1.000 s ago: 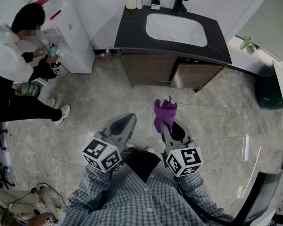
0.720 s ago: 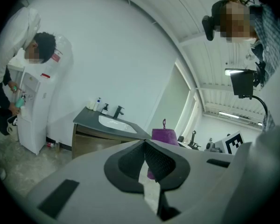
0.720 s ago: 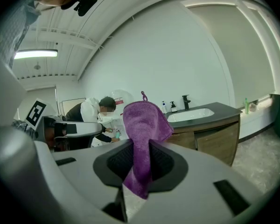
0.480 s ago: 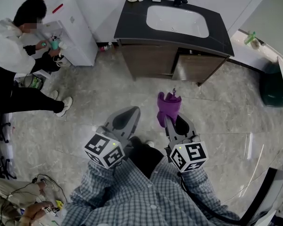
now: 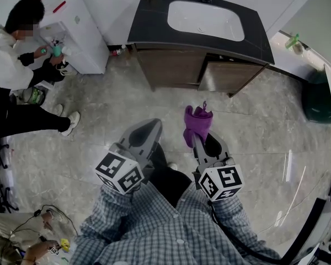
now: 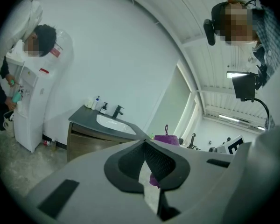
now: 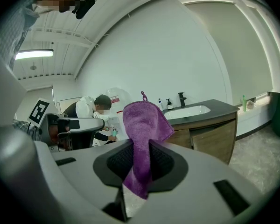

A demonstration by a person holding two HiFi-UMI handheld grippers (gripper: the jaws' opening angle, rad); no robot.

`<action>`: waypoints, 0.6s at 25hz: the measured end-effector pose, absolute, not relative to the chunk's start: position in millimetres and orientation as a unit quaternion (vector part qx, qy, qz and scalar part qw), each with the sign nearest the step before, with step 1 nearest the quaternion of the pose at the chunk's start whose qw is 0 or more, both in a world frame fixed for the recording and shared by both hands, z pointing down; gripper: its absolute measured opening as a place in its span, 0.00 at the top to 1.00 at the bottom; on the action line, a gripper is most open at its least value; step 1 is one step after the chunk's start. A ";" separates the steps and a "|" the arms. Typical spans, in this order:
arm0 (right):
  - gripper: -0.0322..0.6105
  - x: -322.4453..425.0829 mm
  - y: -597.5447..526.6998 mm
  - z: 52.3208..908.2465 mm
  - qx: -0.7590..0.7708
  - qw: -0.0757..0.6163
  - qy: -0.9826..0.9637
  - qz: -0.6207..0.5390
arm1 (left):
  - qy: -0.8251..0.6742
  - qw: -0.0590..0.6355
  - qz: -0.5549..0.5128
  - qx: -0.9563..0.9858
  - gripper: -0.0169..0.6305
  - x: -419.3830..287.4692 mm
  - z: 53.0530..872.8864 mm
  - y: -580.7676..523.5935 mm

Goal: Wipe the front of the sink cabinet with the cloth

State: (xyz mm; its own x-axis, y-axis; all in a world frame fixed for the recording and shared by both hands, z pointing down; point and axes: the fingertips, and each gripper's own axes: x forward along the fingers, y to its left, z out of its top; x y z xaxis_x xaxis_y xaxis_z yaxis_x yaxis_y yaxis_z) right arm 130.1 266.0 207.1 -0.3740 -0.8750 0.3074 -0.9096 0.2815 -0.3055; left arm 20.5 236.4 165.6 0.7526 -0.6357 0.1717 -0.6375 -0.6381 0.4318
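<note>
The right hand-held gripper [image 5: 195, 139] is clamped on the purple cloth [image 5: 197, 121], which sticks up from its jaws; the left hand-held gripper [image 5: 148, 127], near its left, is closed on nothing; the sink cabinet [image 5: 174, 75] stands well apart, farther off.

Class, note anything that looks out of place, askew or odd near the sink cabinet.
On the sink cabinet, the right-hand door seems slightly ajar, angled out from the left panel. A small bottle is on the floor beside it.
</note>
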 end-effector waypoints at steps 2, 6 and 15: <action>0.84 129.5 253.8 209.8 0.560 0.044 -0.797 0.220 | -0.351 0.242 0.002 0.905 0.96 17.3 168.9 220.7; 0.84 124.3 210.0 211.8 0.567 0.058 -0.792 0.219 | -0.345 0.242 0.005 0.907 0.96 10.7 171.2 171.5; 0.84 99.6 110.2 206.7 0.587 0.052 -0.777 0.222 | -0.326 0.250 0.016 0.911 0.96 -14.7 178.0 72.4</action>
State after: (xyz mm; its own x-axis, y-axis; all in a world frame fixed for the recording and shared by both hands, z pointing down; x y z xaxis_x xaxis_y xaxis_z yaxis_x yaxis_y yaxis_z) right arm 99.6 110.2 206.7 -0.3047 -0.8888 0.3424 -0.9354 0.2115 -0.2835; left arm -14.7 72.4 178.0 0.7866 -0.5866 0.1928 -0.6028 -0.6619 0.4456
